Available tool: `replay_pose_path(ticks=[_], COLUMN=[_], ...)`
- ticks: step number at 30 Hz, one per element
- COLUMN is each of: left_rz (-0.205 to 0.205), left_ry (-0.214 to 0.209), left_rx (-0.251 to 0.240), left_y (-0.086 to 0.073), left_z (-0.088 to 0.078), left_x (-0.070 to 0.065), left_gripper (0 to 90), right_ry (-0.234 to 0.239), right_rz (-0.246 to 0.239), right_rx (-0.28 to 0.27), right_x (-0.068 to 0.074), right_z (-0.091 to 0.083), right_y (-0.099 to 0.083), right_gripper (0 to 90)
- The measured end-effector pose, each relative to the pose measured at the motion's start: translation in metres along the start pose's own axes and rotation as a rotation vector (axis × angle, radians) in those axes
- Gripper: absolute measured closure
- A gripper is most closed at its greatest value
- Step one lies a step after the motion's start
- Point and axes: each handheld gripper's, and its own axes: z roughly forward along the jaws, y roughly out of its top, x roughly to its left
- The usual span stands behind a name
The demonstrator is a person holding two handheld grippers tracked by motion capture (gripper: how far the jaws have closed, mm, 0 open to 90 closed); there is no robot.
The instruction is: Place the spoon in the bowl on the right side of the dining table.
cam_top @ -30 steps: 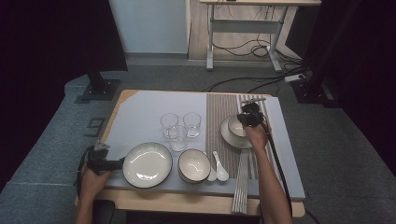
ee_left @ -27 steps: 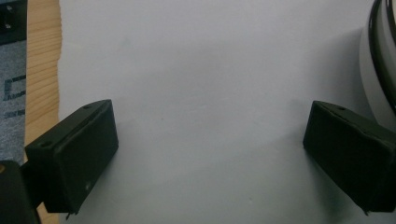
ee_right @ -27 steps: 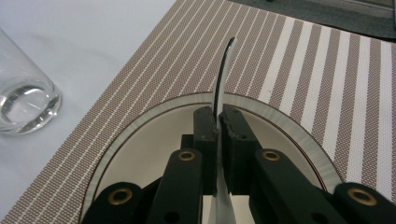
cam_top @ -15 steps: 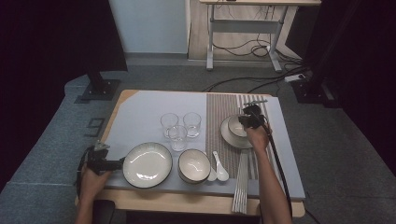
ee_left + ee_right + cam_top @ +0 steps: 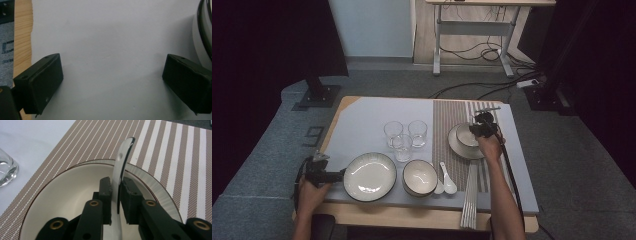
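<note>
A small white bowl (image 5: 466, 134) sits on a white saucer (image 5: 462, 149) on the striped placemat (image 5: 447, 115). My right gripper (image 5: 477, 131) stands over the bowl's right side, one jaw inside and one outside. The thin bowl wall (image 5: 119, 170) runs up between the pads (image 5: 106, 190), which still lie against it. These jaws have just been opening a little. My left gripper (image 5: 339, 175) rests low at the table's front left, open wide, with bare table (image 5: 112, 50) between its jaws. The large plate's rim (image 5: 203, 25) lies just right of it.
A large plate (image 5: 370, 176), a medium bowl (image 5: 419, 177) and two white spoons (image 5: 446, 184) line the front. Three glasses (image 5: 404, 136) stand mid-table. A rolled striped mat (image 5: 471, 192) lies by my right forearm. The wooden table edge (image 5: 22, 40) is at the left.
</note>
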Motion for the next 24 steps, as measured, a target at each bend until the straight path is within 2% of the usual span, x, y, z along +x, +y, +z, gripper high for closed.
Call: replay_pose_path(ticks=[5,15,24], left_rz=[0.000,0.000,0.000], left_ry=[0.000,0.000,0.000], left_rx=[0.000,0.000,0.000], left_y=[0.000,0.000,0.000], left_z=[0.000,0.000,0.000], left_x=[0.000,0.000,0.000], left_gripper=[2.9,2.9,2.9], right_ry=[-0.004,-0.005,-0.007], right_rz=[0.001,0.003,-0.037], right_rx=[0.010,-0.012,-0.020], right_x=[-0.001,-0.002,0.001], right_z=[0.001,-0.007,-0.017], right_y=[-0.001,0.000,0.001], right_gripper=[68.7,51.1,38.4])
